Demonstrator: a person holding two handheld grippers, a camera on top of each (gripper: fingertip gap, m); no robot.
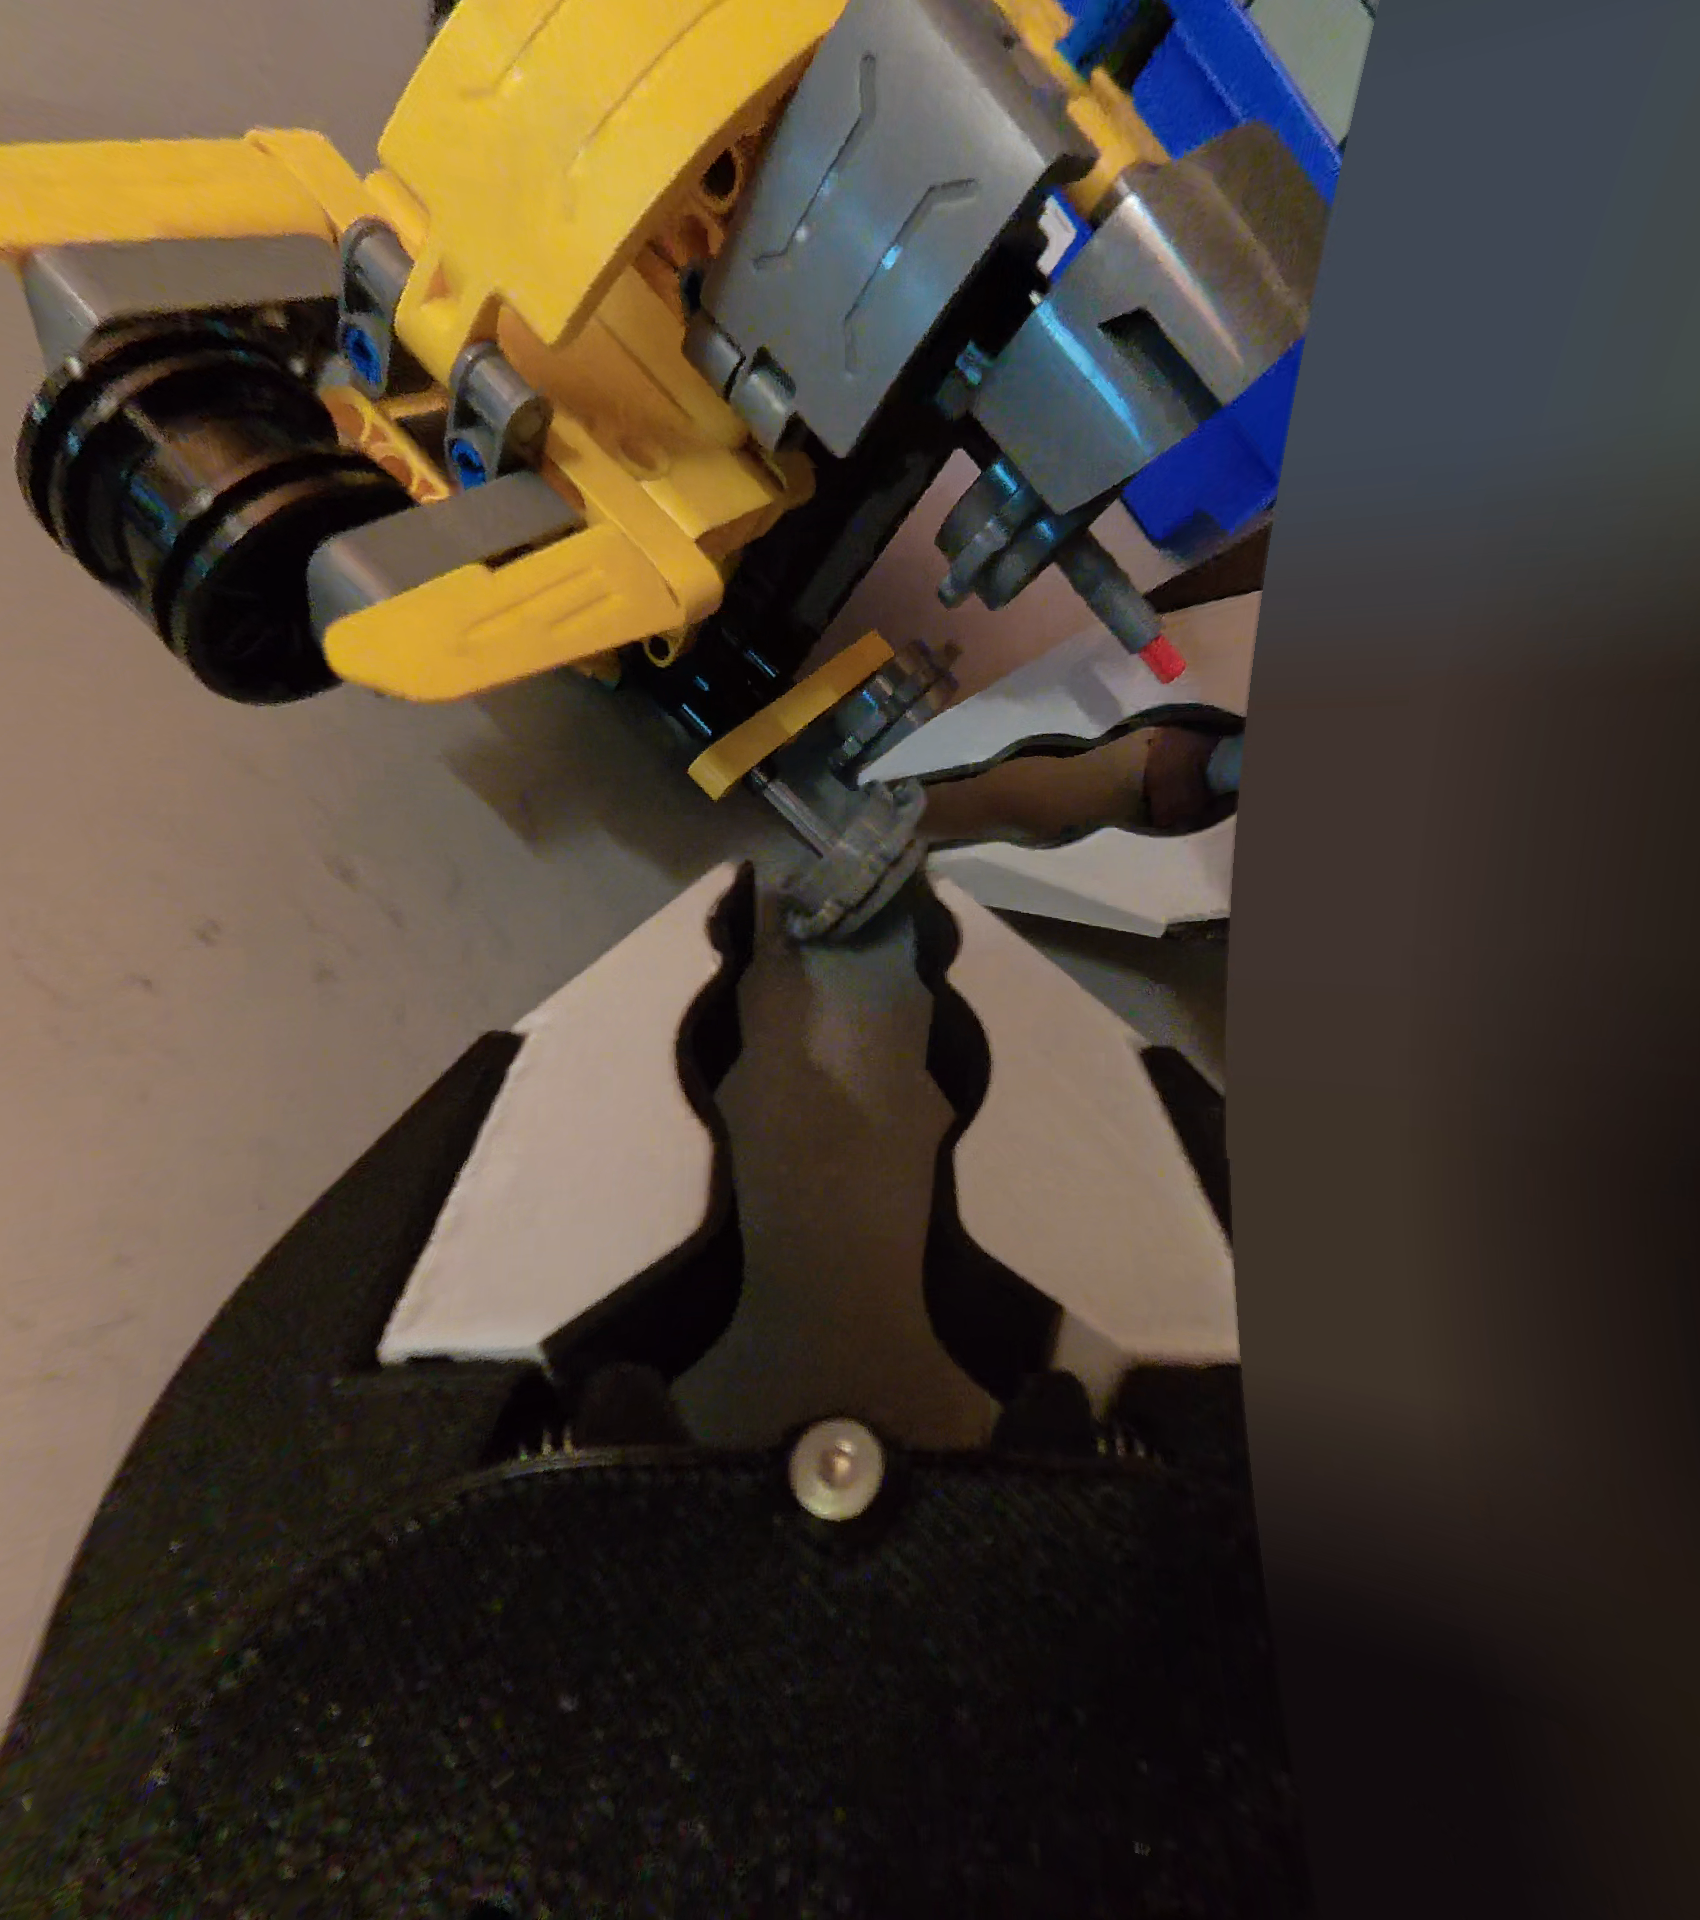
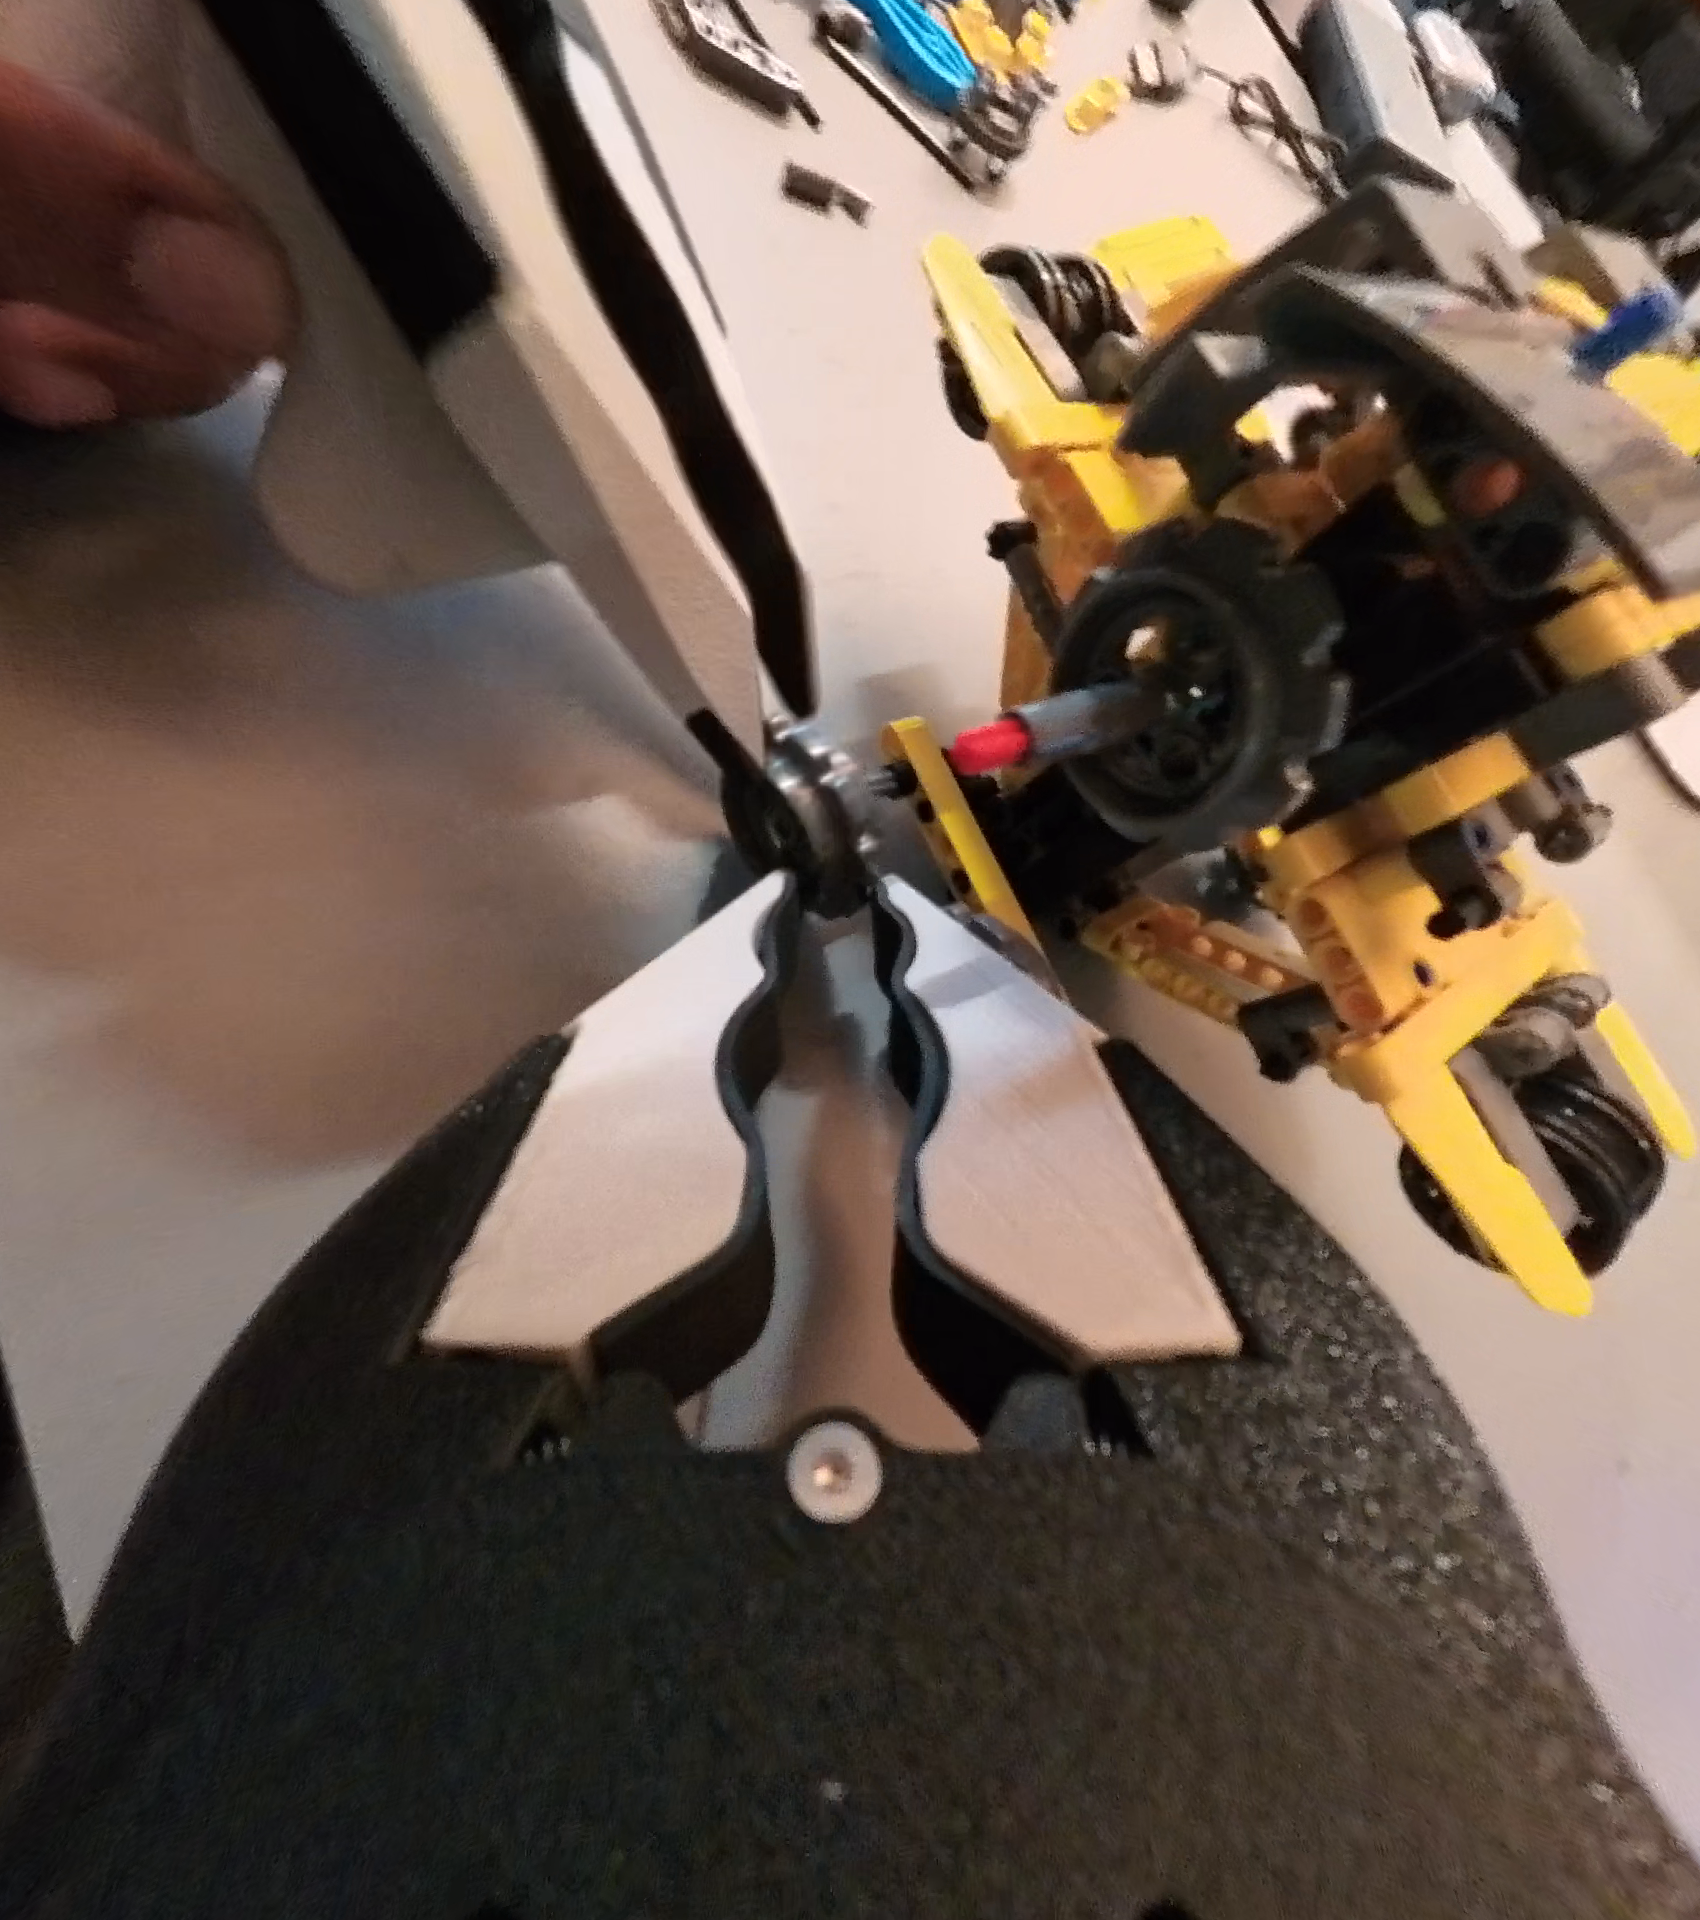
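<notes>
A small dark-grey round plastic disc (image 1: 851, 868), mounted on a thin axle at one end of a yellow, grey and black toy vehicle built of interlocking plastic bricks (image 1: 607, 343), was seen at the meeting point of both tools, with the vehicle resting tilted on a pale tabletop (image 1: 98, 935). The left gripper (image 1: 830, 894) was drawn in narrow, its white, wavy-edged fingertips just at the disc; whether the disc was actually pinched could not be told, as the tips looked slightly apart around it. The right gripper (image 2: 830, 894) was likewise nearly closed, its tips set against the same disc (image 2: 810, 821) from another side, and firm contact could not be confirmed through the blur. The disc was judged light, stiff and smooth, likely to slip or pop off its axle if squeezed at the rim; the flat faces were judged the safer place to be held. The vehicle itself was judged light but fragile, liable to shed parts under a sideways pull. Just beside the disc a flat yellow plate (image 2: 939, 831) and a grey rod with a red tip (image 2: 991, 743) were seen, and a black rubber wheel (image 2: 1189, 701) behind them. Loose small parts (image 2: 929, 83) lay well apart on the far tabletop, and a blue bin (image 1: 1230, 312) stood behind the vehicle.
</notes>
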